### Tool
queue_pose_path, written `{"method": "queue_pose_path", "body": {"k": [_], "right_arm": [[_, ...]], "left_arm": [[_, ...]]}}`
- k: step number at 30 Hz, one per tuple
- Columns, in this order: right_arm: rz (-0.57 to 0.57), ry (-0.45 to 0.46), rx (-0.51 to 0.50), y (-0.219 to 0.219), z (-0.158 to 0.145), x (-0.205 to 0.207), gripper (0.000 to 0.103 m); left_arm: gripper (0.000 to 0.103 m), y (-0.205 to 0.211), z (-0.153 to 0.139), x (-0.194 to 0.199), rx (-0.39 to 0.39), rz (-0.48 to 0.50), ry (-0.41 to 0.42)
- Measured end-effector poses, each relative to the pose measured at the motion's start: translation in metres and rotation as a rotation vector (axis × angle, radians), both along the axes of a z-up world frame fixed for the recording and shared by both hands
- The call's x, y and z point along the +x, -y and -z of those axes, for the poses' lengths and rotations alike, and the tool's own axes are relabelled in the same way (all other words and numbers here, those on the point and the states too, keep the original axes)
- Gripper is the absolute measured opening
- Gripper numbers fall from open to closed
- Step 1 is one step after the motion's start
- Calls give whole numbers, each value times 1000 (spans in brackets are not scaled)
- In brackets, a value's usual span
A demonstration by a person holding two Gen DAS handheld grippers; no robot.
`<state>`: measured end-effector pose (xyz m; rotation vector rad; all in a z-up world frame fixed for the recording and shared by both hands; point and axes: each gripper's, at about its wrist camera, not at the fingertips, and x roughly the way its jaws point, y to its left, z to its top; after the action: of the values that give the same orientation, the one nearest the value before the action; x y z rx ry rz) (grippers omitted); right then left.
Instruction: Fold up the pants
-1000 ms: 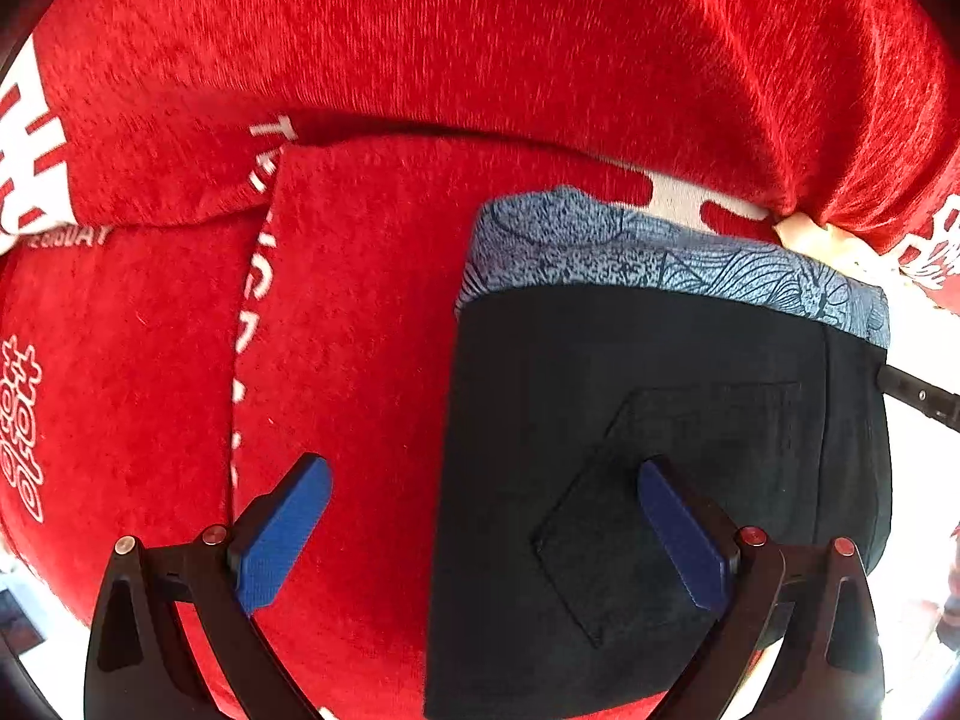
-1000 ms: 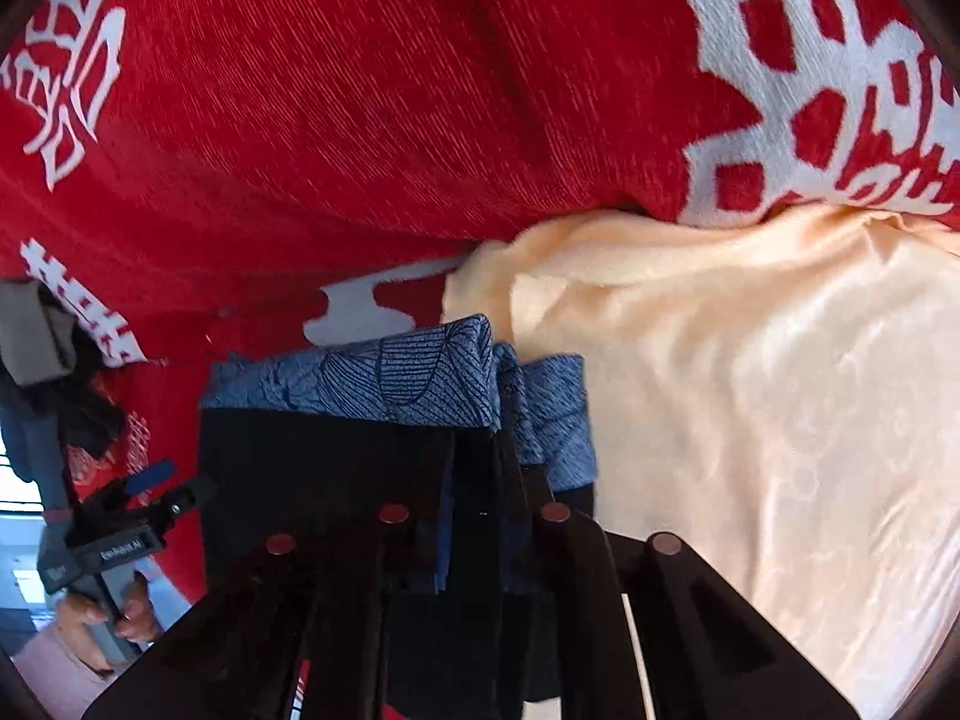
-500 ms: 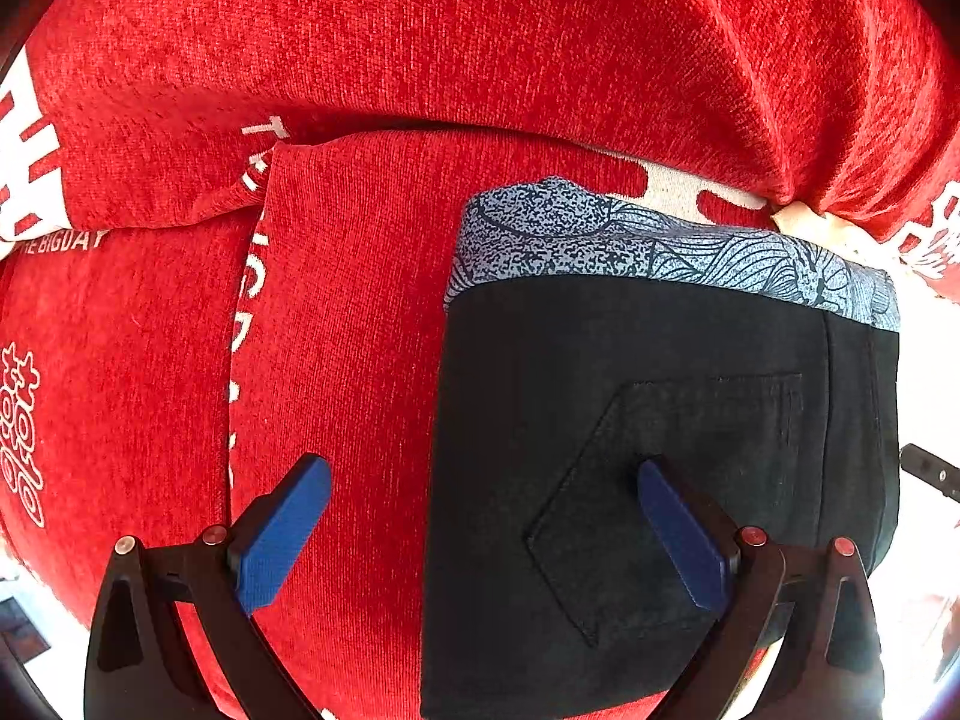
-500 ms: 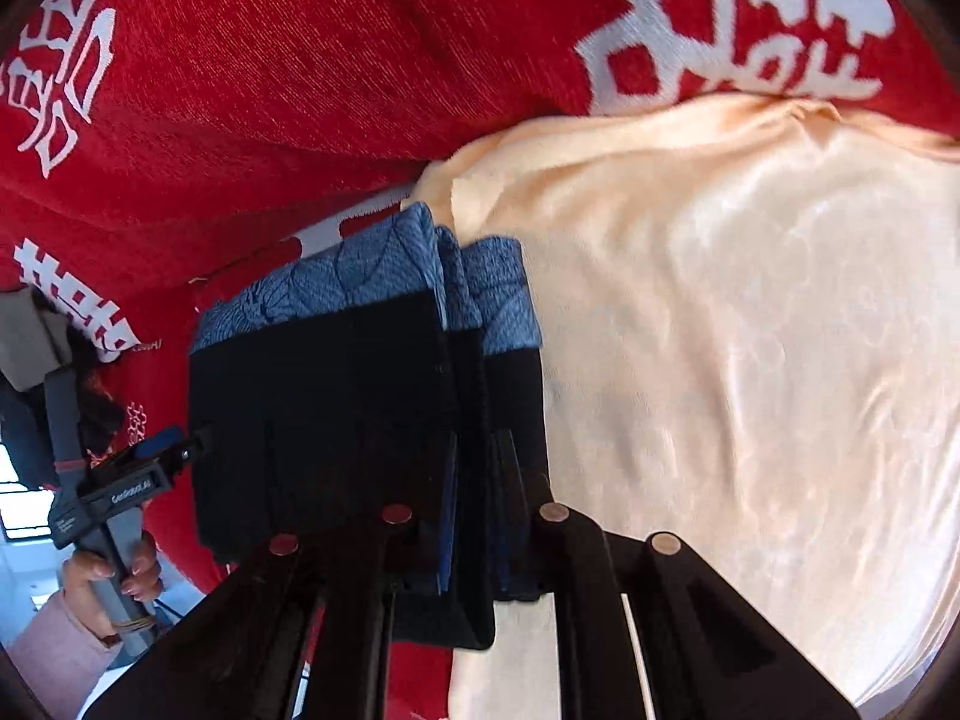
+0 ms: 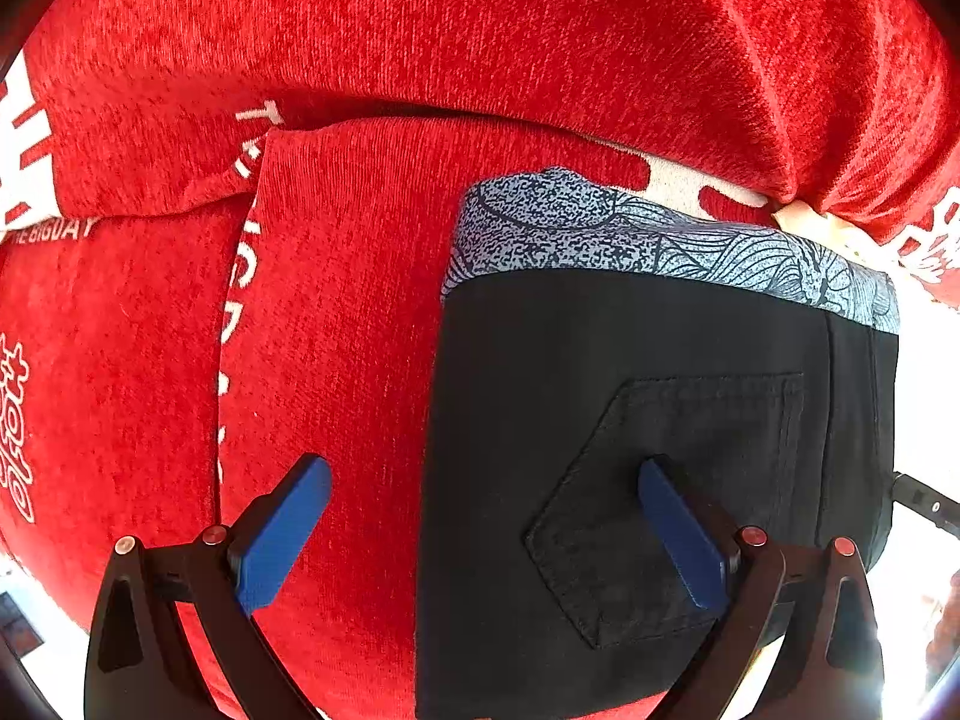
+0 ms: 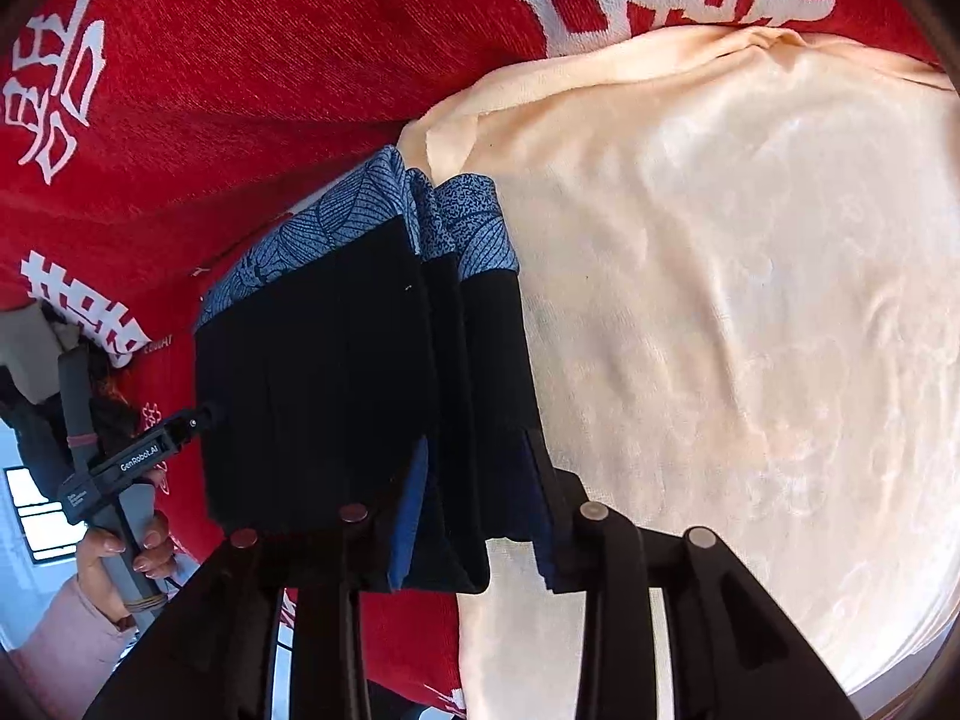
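The folded black pants (image 5: 600, 390) lie on the red blanket, blue patterned waistband (image 5: 660, 240) at the far end and a back pocket facing up. My left gripper (image 5: 483, 468) hangs open straight above them, its right blue pad (image 5: 678, 534) over the pocket and its left one over the blanket. In the right wrist view the pants (image 6: 312, 360) reach onto a cream cloth. My right gripper (image 6: 474, 516) is opening, with the near edge of the folded layers still between its jaws. A hand holds the left gripper (image 6: 180, 426) at the pants' left edge.
The red blanket (image 5: 420, 60) with white lettering covers the surface and rises in a thick fold behind the pants. A cream cloth (image 6: 750, 300) spreads to the right. A person's hand and pink sleeve (image 6: 78, 618) are at the lower left.
The right gripper's jaws, pinched tight on the pants' edge before, have parted. It has also shifted, so the cream cloth fills more of its view. The left gripper has kept still.
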<state>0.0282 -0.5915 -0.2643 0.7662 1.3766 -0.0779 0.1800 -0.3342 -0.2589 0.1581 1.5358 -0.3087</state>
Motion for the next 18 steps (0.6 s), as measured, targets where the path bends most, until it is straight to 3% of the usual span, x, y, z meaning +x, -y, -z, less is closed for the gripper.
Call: {"method": "queue_pose_path", "body": {"k": [3, 9, 12, 18], "right_arm": [[-4, -2, 14, 0, 2, -1, 39], [-17, 8, 15, 1, 3, -2, 56], [-17, 32, 45, 4, 6, -2, 66], [-20, 75, 174, 13, 22, -1, 71]], "left_arm": [[103, -4, 2, 2, -24, -10, -25], [102, -13, 5, 4, -84, 32, -57], [102, -18, 6, 8, -140, 46, -85], [102, -24, 12, 28, -287, 49, -176]]}}
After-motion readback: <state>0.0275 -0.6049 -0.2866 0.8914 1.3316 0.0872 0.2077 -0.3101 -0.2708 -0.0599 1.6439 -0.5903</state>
